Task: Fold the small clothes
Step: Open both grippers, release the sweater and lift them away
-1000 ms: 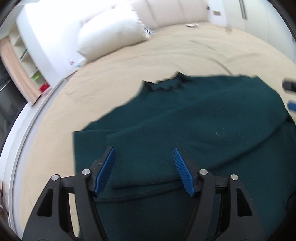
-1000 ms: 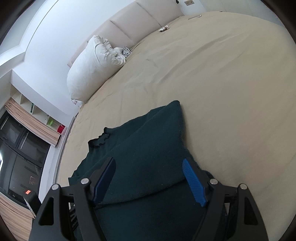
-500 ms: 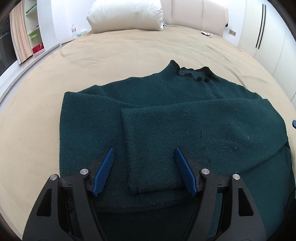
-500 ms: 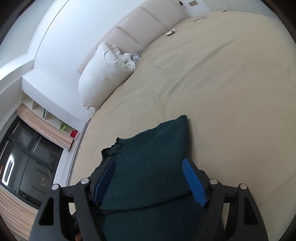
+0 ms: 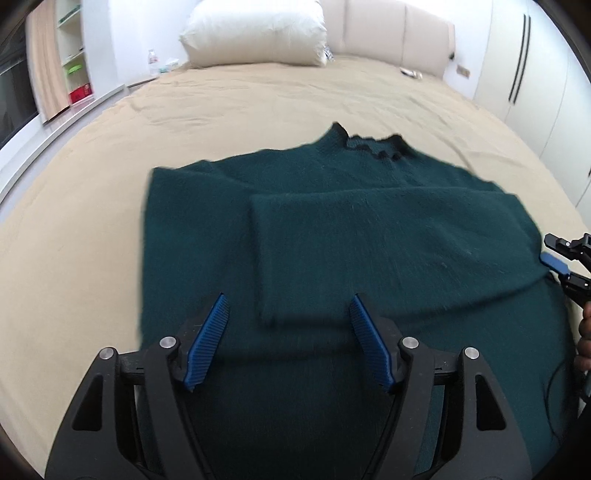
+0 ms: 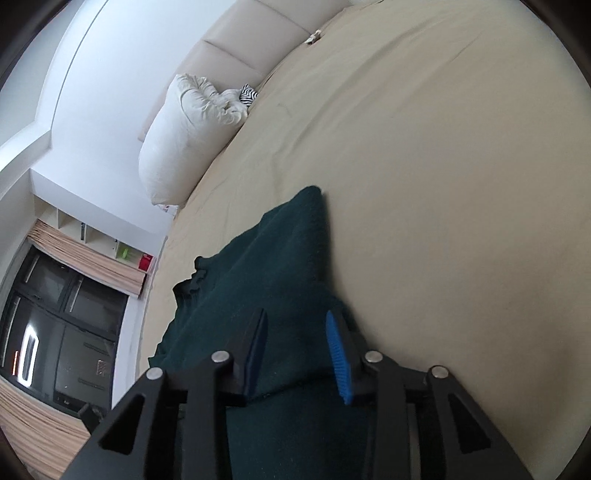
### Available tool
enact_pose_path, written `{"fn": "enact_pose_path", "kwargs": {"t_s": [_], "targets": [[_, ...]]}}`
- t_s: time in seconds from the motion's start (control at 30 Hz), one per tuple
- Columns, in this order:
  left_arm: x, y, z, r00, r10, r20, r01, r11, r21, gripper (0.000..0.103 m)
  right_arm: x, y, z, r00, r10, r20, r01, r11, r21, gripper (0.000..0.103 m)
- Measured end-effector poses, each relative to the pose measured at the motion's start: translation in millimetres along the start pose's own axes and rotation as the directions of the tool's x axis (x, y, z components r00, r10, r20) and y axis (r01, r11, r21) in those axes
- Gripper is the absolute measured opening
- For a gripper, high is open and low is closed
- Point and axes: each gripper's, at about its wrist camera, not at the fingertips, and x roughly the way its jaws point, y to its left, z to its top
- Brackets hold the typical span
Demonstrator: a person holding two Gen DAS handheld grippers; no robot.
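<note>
A dark green knit sweater (image 5: 369, 236) lies flat on the beige bed (image 5: 258, 103), collar away from me, with one sleeve (image 5: 332, 258) folded across its body. My left gripper (image 5: 288, 328) is open and empty, hovering over the sleeve's cuff end. My right gripper (image 6: 299, 339) is open with its jaws narrowed, low over the sweater's right edge (image 6: 280, 280). It also shows at the right edge of the left wrist view (image 5: 557, 258).
A large white pillow (image 5: 255, 33) leans on the padded headboard (image 5: 406, 33). Shelves and a window (image 6: 55, 325) stand along the left wall, white wardrobe doors (image 5: 535, 74) on the right. Bare bedsheet lies around the sweater.
The left gripper has swung to face the sweater squarely and pulled back slightly. The right gripper's jaws have narrowed and it has tilted and dropped closer to the sweater's edge.
</note>
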Motion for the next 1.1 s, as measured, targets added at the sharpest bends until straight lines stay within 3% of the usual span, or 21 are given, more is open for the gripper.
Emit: {"fn": "enact_pose_path", "kwargs": {"t_s": [0.03, 0.13, 0.17, 0.2, 0.23, 0.27, 0.37, 0.53, 0.63, 0.77, 0.9, 1.0, 1.1], "targets": [[-11.4, 5.7, -7.2, 1.000, 0.004, 0.022, -0.004, 1.000, -0.016, 0.067, -9.6, 6.2, -3.2, 1.000, -0.003, 0.022, 0.003, 1.000, -0.007, 0.071], [-30.8, 30.6, -23.6, 0.998, 0.047, 0.043, -0.043, 0.993, -0.107, 0.069, -20.7, 29.8, -15.7, 0.999, 0.034, 0.029, -0.032, 0.995, -0.093, 0.079], [-28.4, 43.3, -30.5, 0.998, 0.065, 0.009, -0.063, 0.988, -0.138, 0.073, -16.7, 36.0, -20.6, 1.000, 0.008, 0.009, -0.006, 0.992, -0.128, 0.081], [-21.4, 54.5, -37.0, 0.997, 0.062, -0.046, -0.069, 0.985, -0.159, 0.073, -7.8, 38.4, -26.9, 0.997, -0.077, -0.028, 0.072, 0.984, -0.166, 0.082], [-14.5, 69.9, -45.5, 0.995, 0.024, -0.096, -0.043, 0.979, -0.199, 0.073, -0.8, 35.0, -30.7, 0.990, -0.131, -0.060, 0.118, 0.978, -0.174, 0.077], [-23.8, 85.7, -53.8, 0.997, -0.046, -0.064, 0.029, 0.970, -0.242, 0.073, 1.8, 31.3, -34.2, 0.984, -0.161, -0.073, 0.146, 0.974, -0.175, 0.072], [-45.7, 101.1, -66.1, 0.996, 0.041, -0.081, -0.058, 0.974, -0.220, 0.073, -17.5, 31.9, -41.9, 0.984, -0.171, -0.047, 0.160, 0.971, -0.180, 0.071], [-63.8, 124.3, -86.0, 0.996, 0.013, -0.083, -0.039, 0.947, -0.319, 0.073, -61.0, 34.1, -68.2, 0.983, -0.178, -0.036, 0.166, 0.961, -0.220, 0.074], [-73.1, 120.3, -88.8, 0.995, 0.016, -0.103, -0.048, 0.947, -0.318, 0.073, -92.3, 33.2, -91.6, 0.983, -0.176, -0.050, 0.156, 0.947, -0.280, 0.074], [-96.9, 107.1, -108.3, 0.985, -0.138, -0.099, 0.106, 0.955, -0.276, 0.073, -143.7, 30.9, -122.1, 0.978, -0.207, -0.038, 0.173, 0.893, -0.415, 0.075], [-111.1, 92.3, -141.1, 0.974, -0.163, -0.157, 0.125, 0.966, -0.225, 0.073, -168.8, 14.6, -149.1, 0.964, -0.245, -0.106, 0.172, 0.873, -0.457, 0.077], [-127.9, 94.7, -167.0, 0.965, -0.212, -0.151, 0.168, 0.950, -0.263, 0.073, -176.3, 6.7, -170.9, 0.949, -0.283, -0.137, 0.176, 0.839, -0.514, 0.077], [-141.3, 99.0, -181.0, 0.958, -0.238, -0.161, 0.190, 0.945, -0.267, 0.073, -178.8, -9.8, -177.7, 0.938, -0.302, -0.167, 0.191, 0.857, -0.478, 0.076]]}}
